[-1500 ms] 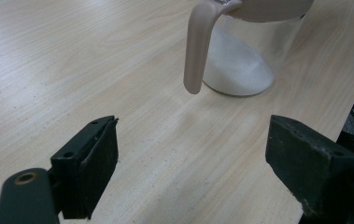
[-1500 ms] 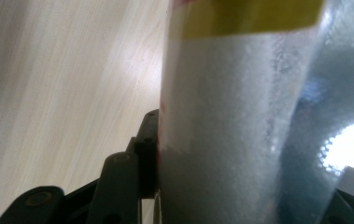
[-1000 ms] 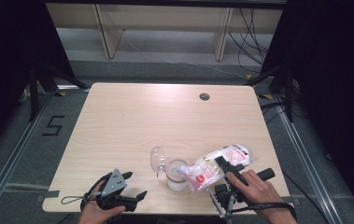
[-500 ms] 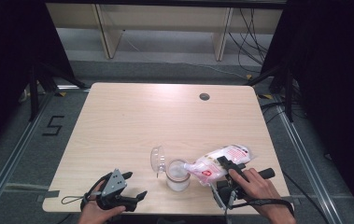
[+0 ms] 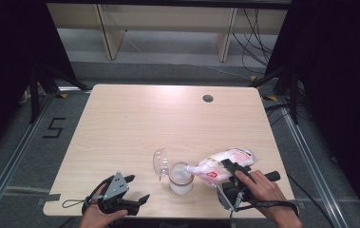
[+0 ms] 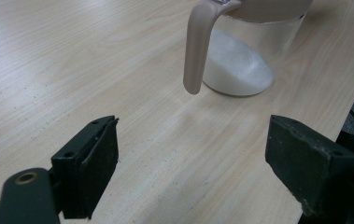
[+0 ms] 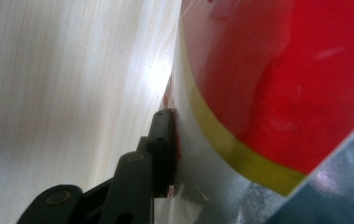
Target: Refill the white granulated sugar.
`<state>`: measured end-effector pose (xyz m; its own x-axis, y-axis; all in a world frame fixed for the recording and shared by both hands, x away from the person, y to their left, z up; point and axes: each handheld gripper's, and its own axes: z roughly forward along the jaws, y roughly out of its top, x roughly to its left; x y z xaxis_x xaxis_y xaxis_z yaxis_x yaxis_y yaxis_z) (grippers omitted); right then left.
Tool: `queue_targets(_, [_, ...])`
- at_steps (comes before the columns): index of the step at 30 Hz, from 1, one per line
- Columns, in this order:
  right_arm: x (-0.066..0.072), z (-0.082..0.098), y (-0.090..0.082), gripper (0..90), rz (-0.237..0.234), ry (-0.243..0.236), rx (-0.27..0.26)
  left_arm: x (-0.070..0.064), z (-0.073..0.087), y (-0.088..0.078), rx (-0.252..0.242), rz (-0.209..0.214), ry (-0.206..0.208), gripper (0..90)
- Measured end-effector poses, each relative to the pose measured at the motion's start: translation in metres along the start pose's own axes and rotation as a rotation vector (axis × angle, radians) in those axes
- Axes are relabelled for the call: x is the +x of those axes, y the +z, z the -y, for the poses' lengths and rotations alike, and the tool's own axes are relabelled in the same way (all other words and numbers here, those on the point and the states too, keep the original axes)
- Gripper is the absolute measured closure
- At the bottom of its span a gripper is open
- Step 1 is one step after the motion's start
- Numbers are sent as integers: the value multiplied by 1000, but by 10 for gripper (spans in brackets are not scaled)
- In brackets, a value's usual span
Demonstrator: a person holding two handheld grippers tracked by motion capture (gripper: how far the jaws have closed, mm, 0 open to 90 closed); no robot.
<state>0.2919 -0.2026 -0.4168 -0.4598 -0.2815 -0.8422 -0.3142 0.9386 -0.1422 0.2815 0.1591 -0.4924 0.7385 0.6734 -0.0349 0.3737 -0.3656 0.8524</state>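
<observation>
A clear glass jar with white powder in it stands near the table's front edge, its hinged lid open to the left. A white and red bag lies tilted, its narrow end over the jar's mouth. My right gripper is shut on the bag; its jaws have just been closing with the bag between them. In the right gripper view one finger presses the bag. My left gripper rests open at the front left. In its own view the left gripper faces the jar.
The wooden table has a small round cable hole at the back right. Beyond the table, pale shelving stands on a grey floor. Dark stands and cables flank both sides.
The bag has shifted slightly left and down, so its narrow end now reaches over the jar's mouth. The right hand moved a little with it. The left gripper has stayed put.
</observation>
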Motion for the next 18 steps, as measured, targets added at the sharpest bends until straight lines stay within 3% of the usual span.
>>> queue_targets(1, [4, 1, 0, 681, -5, 60, 6, 0, 0, 0, 0, 0, 0, 171])
queue_targets(2, [3, 2, 1, 683, -1, 40, -9, 0, 0, 0, 0, 2, 0, 171])
queue_targets(3, [3, 3, 2, 683, 0, 70, -35, 0, 0, 0, 1, 4, 0, 171])
queue_targets(4, [5, 3, 2, 683, -6, 97, -24, 0, 0, 0, 1, 3, 0, 171])
queue_targets(6, [5, 6, 2, 684, -5, 115, -29, 0, 0, 0, 1, 4, 0, 171])
queue_targets(7, [2, 7, 4, 685, 13, 62, -61, 0, 0, 0, 1, 3, 0, 171])
queue_targets(9, [6, 10, 5, 687, 7, 132, -64, 0, 0, 0, 0, 0, 0, 171])
queue_targets(10, [-2, 10, 8, 687, 28, 22, -98, 0, 0, 0, 2, 4, 1, 171])
queue_targets(11, [4, 11, 6, 687, 16, 110, -67, 0, 0, 0, 2, 4, 0, 171])
queue_targets(12, [5, 12, 8, 688, 13, 117, -81, 0, 0, 0, 2, 5, 0, 171])
queue_targets(14, [7, 18, 11, 689, 22, 193, -116, 0, 0, 0, 4, 6, 1, 171])
queue_targets(16, [2, 21, 10, 690, 24, 182, -118, -1, 0, 0, 7, 2, -1, 171])
queue_targets(17, [8, 23, 10, 690, 6, 282, -108, -1, 0, 1, 2, 9, 2, 171])
queue_targets(18, [9, 24, 10, 691, 4, 308, -110, 0, 0, 1, 2, 8, 9, 171])
